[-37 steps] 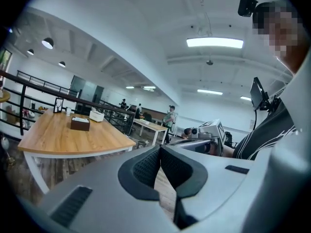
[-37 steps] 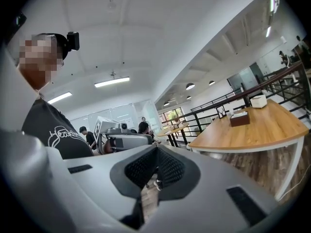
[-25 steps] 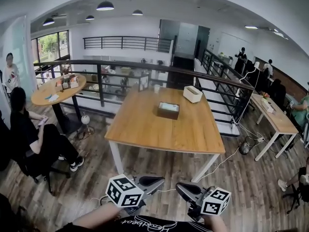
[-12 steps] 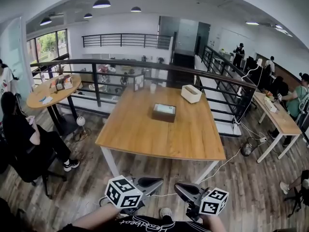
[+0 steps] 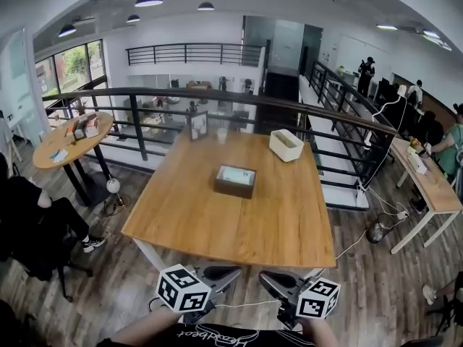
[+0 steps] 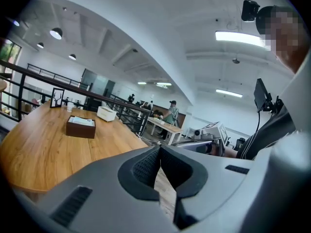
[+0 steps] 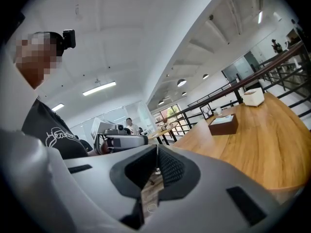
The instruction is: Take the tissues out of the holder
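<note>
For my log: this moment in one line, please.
left hand-held gripper: shut, empty; right hand-held gripper: shut, empty; tissue holder: on table, untouched

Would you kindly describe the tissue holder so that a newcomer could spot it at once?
Find the big wooden table beside the black railing. Near its middle sits the tissue holder, a low dark brown box with pale tissues showing on top. Its neighbours, the white box and the picture frame, stand nearer the railing.

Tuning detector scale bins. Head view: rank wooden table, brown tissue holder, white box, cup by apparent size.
wooden table
brown tissue holder and white box: too alike to rank, and the box sits farther
cup
</note>
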`<state>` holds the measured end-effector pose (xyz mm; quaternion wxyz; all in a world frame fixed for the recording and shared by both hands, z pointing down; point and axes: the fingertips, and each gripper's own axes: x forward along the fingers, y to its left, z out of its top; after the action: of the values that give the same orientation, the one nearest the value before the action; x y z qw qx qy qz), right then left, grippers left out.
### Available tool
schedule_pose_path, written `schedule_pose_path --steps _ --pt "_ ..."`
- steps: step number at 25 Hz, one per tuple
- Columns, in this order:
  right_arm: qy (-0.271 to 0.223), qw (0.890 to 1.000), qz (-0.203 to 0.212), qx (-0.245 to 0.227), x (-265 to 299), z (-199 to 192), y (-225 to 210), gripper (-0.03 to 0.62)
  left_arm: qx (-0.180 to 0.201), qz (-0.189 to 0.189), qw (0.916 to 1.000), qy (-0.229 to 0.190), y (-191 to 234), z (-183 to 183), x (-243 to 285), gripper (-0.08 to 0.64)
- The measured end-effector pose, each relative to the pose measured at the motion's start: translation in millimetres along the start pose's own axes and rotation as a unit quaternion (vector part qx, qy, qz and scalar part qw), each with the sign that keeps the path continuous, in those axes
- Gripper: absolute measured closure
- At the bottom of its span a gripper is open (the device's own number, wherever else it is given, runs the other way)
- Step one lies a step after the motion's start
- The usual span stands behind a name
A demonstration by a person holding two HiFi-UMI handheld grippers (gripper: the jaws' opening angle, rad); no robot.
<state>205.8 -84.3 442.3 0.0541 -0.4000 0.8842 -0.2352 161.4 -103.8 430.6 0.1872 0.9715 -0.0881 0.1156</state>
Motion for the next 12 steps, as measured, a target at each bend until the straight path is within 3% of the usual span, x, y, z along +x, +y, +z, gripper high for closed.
schedule_pose_path --steps 6,12 --pt "-0.004 1.0 0.009 -0.001 -7.6 50.2 -85.9 0.574 0.008 0.012 0.9998 -0.012 36.1 41.1 75.5 0.548" --pt "0.0 0.999 0.048 0.003 9.8 65.6 -111.1 0.574 0.001 0.046 0.9988 -0.016 62.0 46.0 85.6 0.548"
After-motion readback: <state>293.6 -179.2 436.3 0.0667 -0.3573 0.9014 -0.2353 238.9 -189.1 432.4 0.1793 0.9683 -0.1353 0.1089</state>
